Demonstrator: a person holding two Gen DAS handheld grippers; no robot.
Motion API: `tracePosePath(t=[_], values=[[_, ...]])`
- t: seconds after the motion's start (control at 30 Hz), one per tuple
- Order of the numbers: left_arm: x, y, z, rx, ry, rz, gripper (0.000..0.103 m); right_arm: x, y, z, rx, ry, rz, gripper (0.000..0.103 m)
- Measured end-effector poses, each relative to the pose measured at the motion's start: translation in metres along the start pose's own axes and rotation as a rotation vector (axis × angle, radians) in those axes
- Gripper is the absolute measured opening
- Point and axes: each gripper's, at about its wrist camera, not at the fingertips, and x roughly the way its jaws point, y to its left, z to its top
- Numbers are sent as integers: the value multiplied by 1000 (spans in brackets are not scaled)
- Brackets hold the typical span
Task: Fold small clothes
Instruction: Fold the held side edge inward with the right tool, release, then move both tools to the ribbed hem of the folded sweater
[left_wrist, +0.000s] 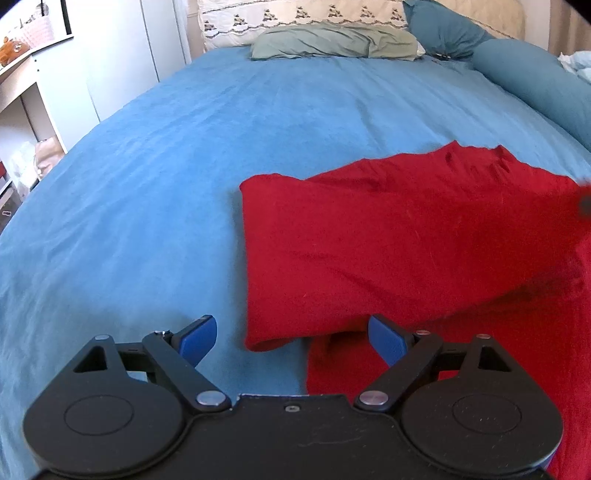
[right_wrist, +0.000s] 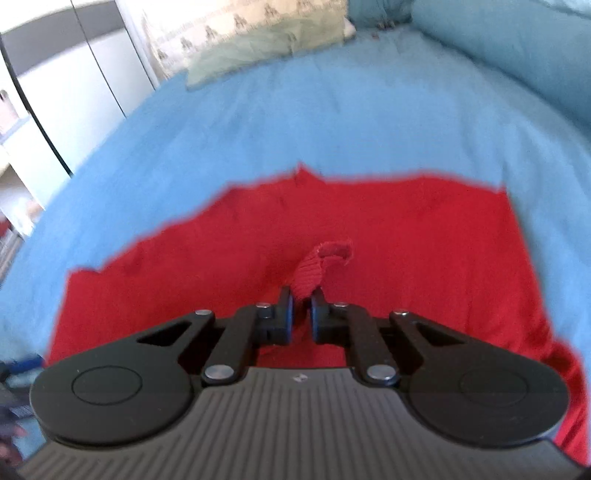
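A red knit garment (left_wrist: 406, 243) lies partly folded on the blue bedspread (left_wrist: 166, 184); a folded section lies over the rest, its left edge straight. My left gripper (left_wrist: 291, 339) is open and empty, hovering just in front of the garment's near left corner. In the right wrist view the garment (right_wrist: 406, 240) spreads below my right gripper (right_wrist: 302, 299), which is shut on a ribbed red cuff or hem (right_wrist: 314, 273) that stands up between the fingers. That view is blurred.
Pillows (left_wrist: 332, 40) and a teal bolster (left_wrist: 535, 81) lie at the head of the bed. White shelves (left_wrist: 22, 110) and a wardrobe (left_wrist: 129, 55) stand off the left side. Bare bedspread stretches left of and beyond the garment.
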Motion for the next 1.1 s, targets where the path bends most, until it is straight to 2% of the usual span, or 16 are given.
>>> tracePosePath(t=[0.17, 0.3, 0.4, 0.53, 0.67, 0.7, 0.77, 0.8, 0.83, 0.87, 0.9, 1.0, 1.1], values=[[8, -5, 5, 10, -1, -6, 92, -40, -35, 36, -45, -97, -107, 24], [16, -11, 11, -2, 5, 15, 91, -27, -64, 27, -48, -19, -125, 24], [17, -9, 13, -17, 7, 70, 88, -13, -69, 14, -89, -7, -160, 24], [17, 2, 5, -45, 51, 94, 84, -1, -89, 4, -33, 5, -210, 24], [10, 5, -3, -42, 61, 121, 84, 10, -98, -11, -20, 65, -222, 26], [7, 6, -3, -52, 65, 123, 84, 10, -97, -15, -38, 73, -225, 28], [-3, 4, -1, -48, 53, 120, 83, 2, -96, -17, -51, 66, -229, 43], [-10, 0, 1, -29, 29, 105, 85, -5, -94, -18, -60, 51, -229, 66], [-17, -4, 3, -8, -2, 84, 86, -14, -92, -19, -73, 19, -217, 85], [-25, -10, 6, 15, -39, 55, 89, -21, -88, -21, -85, -11, -191, 91], [-31, -16, 9, 40, -75, 16, 93, -27, -85, -22, -99, -30, -155, 96], [-33, -40, 20, 94, -116, -85, 97, -23, -76, -28, -130, -12, -76, 96], [-17, -61, 27, 116, -103, -137, 97, -3, -75, -34, -132, 8, -84, 96]])
